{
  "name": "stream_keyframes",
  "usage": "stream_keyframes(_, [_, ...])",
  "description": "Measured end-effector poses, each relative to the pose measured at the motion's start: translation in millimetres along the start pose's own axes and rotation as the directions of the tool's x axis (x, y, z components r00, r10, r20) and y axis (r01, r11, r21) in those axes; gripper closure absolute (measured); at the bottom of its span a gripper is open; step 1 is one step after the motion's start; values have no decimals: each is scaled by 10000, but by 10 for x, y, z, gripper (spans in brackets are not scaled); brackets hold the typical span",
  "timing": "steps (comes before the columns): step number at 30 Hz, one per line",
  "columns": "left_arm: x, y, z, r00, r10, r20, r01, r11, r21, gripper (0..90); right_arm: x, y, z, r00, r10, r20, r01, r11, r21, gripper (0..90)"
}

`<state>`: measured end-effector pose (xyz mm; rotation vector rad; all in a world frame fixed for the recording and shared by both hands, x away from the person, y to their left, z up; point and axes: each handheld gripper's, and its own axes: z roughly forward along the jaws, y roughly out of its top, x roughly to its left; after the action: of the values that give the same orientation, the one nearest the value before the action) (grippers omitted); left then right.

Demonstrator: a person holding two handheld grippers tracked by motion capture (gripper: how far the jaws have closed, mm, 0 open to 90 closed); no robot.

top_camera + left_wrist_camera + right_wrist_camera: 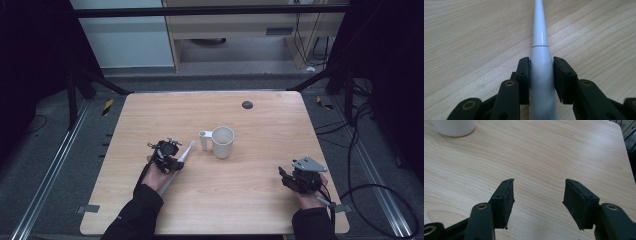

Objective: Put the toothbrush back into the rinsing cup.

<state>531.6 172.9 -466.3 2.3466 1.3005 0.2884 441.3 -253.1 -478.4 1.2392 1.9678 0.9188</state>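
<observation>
The left gripper (541, 75) squeezes the smooth, slippery white stick (541, 82) beside the cup (222, 142); its thick end is easiest to hold. The right gripper (537, 202) is open.

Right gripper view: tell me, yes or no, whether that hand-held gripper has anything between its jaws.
No: the right hand-held gripper has its jaws wide apart with bare table showing between them.

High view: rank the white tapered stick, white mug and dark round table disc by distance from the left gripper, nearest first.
1. white tapered stick, between the jaws of the left gripper, left of centre.
2. white mug, mid-table, to the stick's right.
3. dark round disc, near the far edge.
</observation>
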Motion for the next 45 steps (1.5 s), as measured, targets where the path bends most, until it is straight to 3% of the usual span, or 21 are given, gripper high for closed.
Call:
stream_keyframes(4, [19,-29,-108,9996,240,147,-238,9996,-148,665,0,-1,-3,10000,46,-6,-46,10000,10,416])
stream_keyframes(16, [82,-100,-454,9991,215,355,-176,9941,-1072,667,-7,-2,-8,10000,50,-2,-50,10000,-21,419])
stream_keyframes(22, [84,-107,-620,9992,179,366,-115,9858,-1677,667,-9,-2,-14,10000,35,31,-35,10000,-45,419])
stream_keyframes(23, [86,-104,-686,9993,168,342,-98,9806,-1956,667,-10,-2,-14,10000,23,27,-23,10000,-55,420])
stream_keyframes(24, [86,-104,-686,9993,168,342,-98,9806,-1956,668,-10,-2,-14,10000,23,27,-23,10000,-55,420])
stream_keyframes(25, [90,-95,-769,9992,176,363,-90,9744,-2245,667,-11,-2,-15,10000,16,42,-16,10000,-60,421])
stream_keyframes(26, [90,-95,-769,9992,176,363,-90,9744,-2245,667,-11,-2,-15,10000,16,42,-16,10000,-60,421])
stream_keyframes(32, [92,-40,-1046,9995,210,255,-104,9322,-3617,667,-11,-1,-18,10000,50,72,-50,10000,-69,420])
stream_keyframes(33, [92,-40,-1046,9995,210,255,-104,9322,-3617,667,-11,-1,-18,10000,54,67,-53,10000,-77,421])
stream_keyframes(34, [86,-17,-1092,9996,226,195,-131,9193,-3933,667,-10,-1,-18,10000,53,80,-52,10000,-77,421])
stream_keyframes(37, [69,34,-1155,9995,283,150,-190,9006,-4343,667,-9,-2,-18,10000,28,75,-27,9999,-105,421])
stream_keyframes(39, [55,66,-1178,9996,241,118,-158,8830,-4692,667,-9,-2,-18,10000,33,78,-32,9999,-109,420])
stream_keyframes(44, [37,156,-1239,9996,85,275,81,8332,-5529,667,-10,-3,-14,10000,-9,71,10,9999,-114,421])
stream_keyframes(45, [37,156,-1239,9996,85,275,81,8332,-5529,667,-10,-3,-14,10000,-9,71,10,9999,-114,421])
